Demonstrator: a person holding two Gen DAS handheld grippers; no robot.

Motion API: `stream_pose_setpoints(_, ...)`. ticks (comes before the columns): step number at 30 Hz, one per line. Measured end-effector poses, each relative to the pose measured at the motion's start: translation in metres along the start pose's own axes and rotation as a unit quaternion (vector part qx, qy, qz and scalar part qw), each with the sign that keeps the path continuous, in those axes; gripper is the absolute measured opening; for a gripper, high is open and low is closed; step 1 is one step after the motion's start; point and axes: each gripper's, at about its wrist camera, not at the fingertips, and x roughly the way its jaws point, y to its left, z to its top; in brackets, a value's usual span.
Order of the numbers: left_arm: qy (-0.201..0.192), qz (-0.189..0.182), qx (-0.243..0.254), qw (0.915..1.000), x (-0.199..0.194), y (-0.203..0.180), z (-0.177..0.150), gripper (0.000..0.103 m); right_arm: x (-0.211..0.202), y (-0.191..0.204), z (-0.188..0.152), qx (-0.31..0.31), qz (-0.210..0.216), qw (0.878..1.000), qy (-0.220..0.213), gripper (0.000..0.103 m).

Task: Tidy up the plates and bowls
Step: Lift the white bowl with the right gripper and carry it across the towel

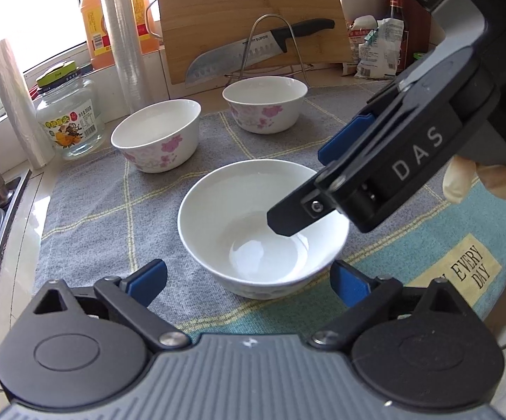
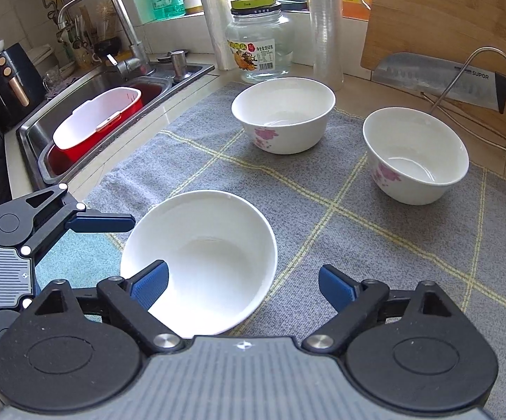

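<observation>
Three white bowls stand on a grey checked cloth (image 1: 88, 189). The nearest bowl (image 1: 263, 231) (image 2: 200, 259) is empty. My left gripper (image 1: 249, 285) is open, its blue pads on either side of this bowl's near wall, apart from it. My right gripper (image 2: 242, 287) (image 1: 302, 189) is open too, with its left finger inside the bowl, the right one outside, and the rim between them, not pinched. Two pink-flowered bowls sit farther back, one at the left (image 1: 154, 133) (image 2: 284, 115) and one at the right (image 1: 265, 103) (image 2: 415, 154).
A knife (image 1: 238, 54) rests on a wire rack in front of a bamboo cutting board (image 1: 245, 10). A glass jar (image 1: 67, 119) and a film roll (image 1: 123, 31) stand by the window. A sink (image 2: 95, 80) holding a red tub (image 2: 95, 122) lies left. A person stands at the far left.
</observation>
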Motion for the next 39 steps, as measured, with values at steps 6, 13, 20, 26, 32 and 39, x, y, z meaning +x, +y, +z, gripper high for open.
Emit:
stream_pose_setpoints(6,0.0,-0.017,0.008,0.9998,0.004,0.001,0.0,0.088,0.008,0.004,0.003,-0.003,0.01,1.0,0.006,0.086)
stream_pose_setpoints(13,-0.005,-0.029,0.021,0.9993,0.006,0.0,0.002,0.085,0.011,0.006,0.005,-0.004,0.021,1.0,0.01,0.082)
stream_pose_setpoints(20,-0.006,-0.034,0.024,0.9991,0.007,0.002,0.002,0.085,0.013,0.006,0.004,0.0,0.029,1.0,0.013,0.08)
stream_pose_setpoints(26,-0.004,-0.036,0.028,0.999,0.006,-0.001,0.004,0.085,0.009,0.007,0.004,0.002,0.022,1.0,0.013,0.08)
stream_pose_setpoints(32,-0.007,-0.048,0.031,0.9983,0.005,-0.009,0.01,0.085,-0.006,0.004,0.0,0.002,0.017,1.0,0.008,0.08)
stream_pose_setpoints(39,-0.017,-0.069,0.048,0.9963,0.008,-0.029,0.023,0.085,-0.026,-0.012,-0.009,0.019,-0.005,1.0,0.0,0.08)
